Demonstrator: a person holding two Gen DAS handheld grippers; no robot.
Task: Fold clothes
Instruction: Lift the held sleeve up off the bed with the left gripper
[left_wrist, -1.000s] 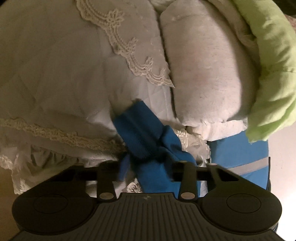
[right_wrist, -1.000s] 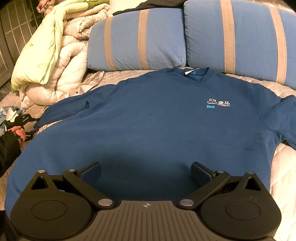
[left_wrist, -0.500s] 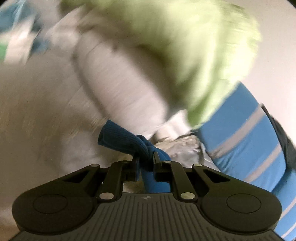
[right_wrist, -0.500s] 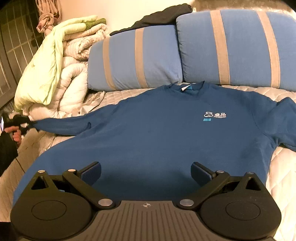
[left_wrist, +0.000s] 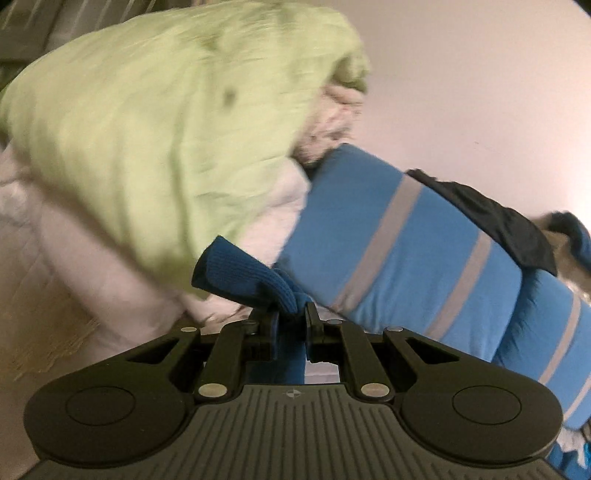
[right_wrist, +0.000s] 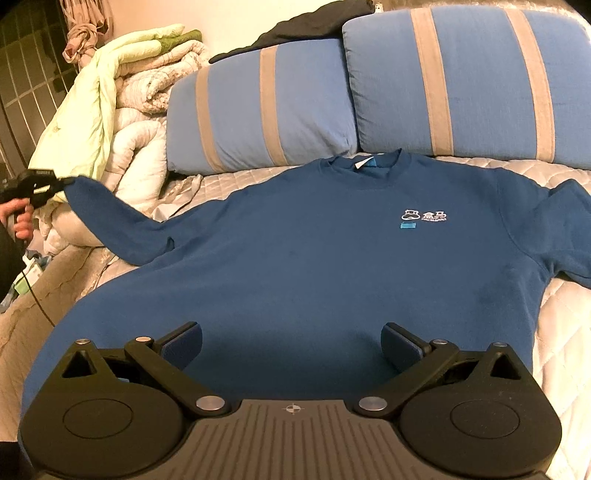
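Observation:
A dark blue sweatshirt (right_wrist: 314, 251) with a small white logo lies face up on the quilted bed. Its left sleeve (right_wrist: 118, 221) is lifted off the bed and stretched toward the left. My left gripper (left_wrist: 290, 317) is shut on that sleeve's ribbed cuff (left_wrist: 243, 277); the right wrist view shows this gripper (right_wrist: 64, 183) at the far left, held by a hand. My right gripper (right_wrist: 291, 343) hangs open over the sweatshirt's lower hem, with nothing between its fingers. The right sleeve (right_wrist: 569, 229) lies bent at the bed's right side.
Two blue pillows with tan stripes (right_wrist: 258, 110) (right_wrist: 461, 81) lean at the head of the bed. A heap of white and light green quilts (right_wrist: 122, 110) is piled at the left. A black garment (right_wrist: 314, 26) rests on the pillows. A cable hangs at the left edge.
The left gripper closed on the cuff, then rose and rolled, lifting the sleeve off the bed and pulling it out leftward. The right gripper stayed over the hem.

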